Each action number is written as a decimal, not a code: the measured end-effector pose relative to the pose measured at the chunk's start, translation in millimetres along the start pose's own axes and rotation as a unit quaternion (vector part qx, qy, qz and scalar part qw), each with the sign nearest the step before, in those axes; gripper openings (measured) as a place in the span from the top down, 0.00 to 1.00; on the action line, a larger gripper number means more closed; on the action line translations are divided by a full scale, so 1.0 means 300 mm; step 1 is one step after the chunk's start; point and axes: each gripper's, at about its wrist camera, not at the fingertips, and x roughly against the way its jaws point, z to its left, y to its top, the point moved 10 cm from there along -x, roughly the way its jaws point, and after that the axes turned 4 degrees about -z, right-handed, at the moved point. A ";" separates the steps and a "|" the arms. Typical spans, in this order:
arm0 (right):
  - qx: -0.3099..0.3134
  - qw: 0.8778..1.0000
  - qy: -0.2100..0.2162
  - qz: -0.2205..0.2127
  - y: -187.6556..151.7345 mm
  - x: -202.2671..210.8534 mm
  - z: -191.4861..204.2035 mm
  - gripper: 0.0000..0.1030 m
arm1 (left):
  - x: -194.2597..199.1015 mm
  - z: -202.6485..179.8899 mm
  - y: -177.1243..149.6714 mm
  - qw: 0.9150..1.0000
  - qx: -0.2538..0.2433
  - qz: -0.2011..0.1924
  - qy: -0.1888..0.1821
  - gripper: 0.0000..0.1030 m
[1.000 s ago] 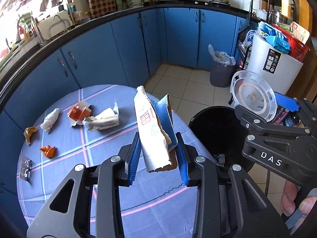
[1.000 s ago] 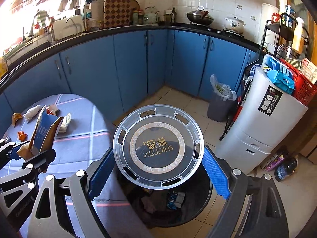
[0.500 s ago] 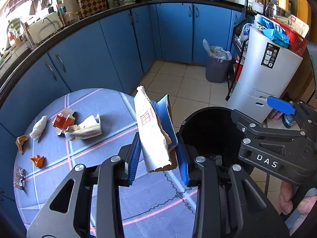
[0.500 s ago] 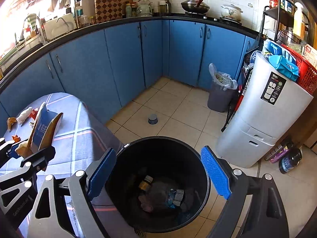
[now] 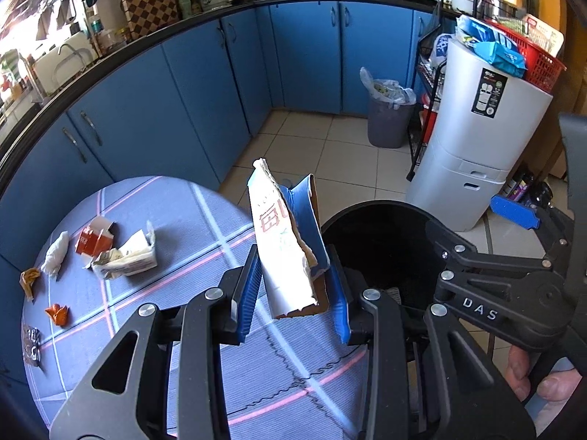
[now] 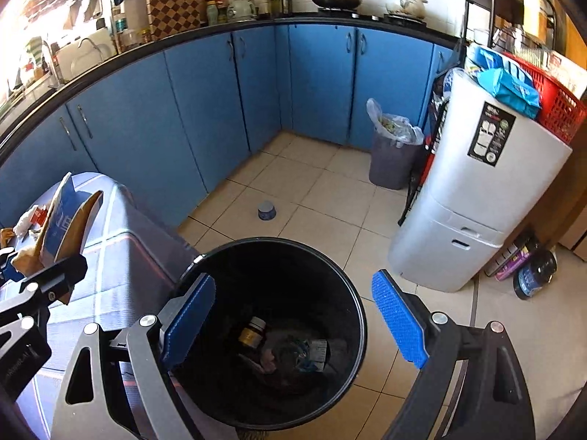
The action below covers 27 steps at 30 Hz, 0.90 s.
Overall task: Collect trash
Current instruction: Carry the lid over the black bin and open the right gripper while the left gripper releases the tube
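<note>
- The black trash bin (image 6: 271, 330) stands on the tiled floor, touching the table (image 5: 176, 249) edge.
- Right gripper (image 6: 293, 322) hangs above the bin's mouth, fingers spread wide and empty.
- Left gripper (image 5: 293, 293), beside the bin over the table, clamps a torn carton (image 5: 286, 245) upright.
- Scraps (image 5: 121, 256) lie farther from the bin on the table.
- Inside the bin: a small jar (image 6: 253, 332), perhaps wrappers too.

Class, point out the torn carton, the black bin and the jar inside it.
torn carton (image 5: 282, 256), left wrist view, white front face
black bin (image 6: 357, 304), right wrist view, right rim
jar (image 6: 252, 333), right wrist view, label
</note>
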 end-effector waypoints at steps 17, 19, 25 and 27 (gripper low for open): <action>-0.024 1.000 -0.006 0.008 -0.024 -0.015 -0.085 0.17 | 0.015 -0.109 0.126 0.999 -0.016 -0.035 -0.025 0.37; -0.026 1.000 -0.004 0.010 -0.025 -0.016 -0.083 0.17 | 0.014 -0.102 0.120 0.999 -0.016 -0.033 -0.022 0.37; -0.018 1.000 0.007 0.011 -0.024 -0.005 -0.037 0.17 | 0.030 -0.058 0.100 0.999 -0.004 -0.032 -0.015 0.37; -0.009 1.000 0.010 0.008 -0.020 0.007 -0.007 0.17 | 0.040 -0.037 0.092 0.999 0.001 -0.032 -0.013 0.37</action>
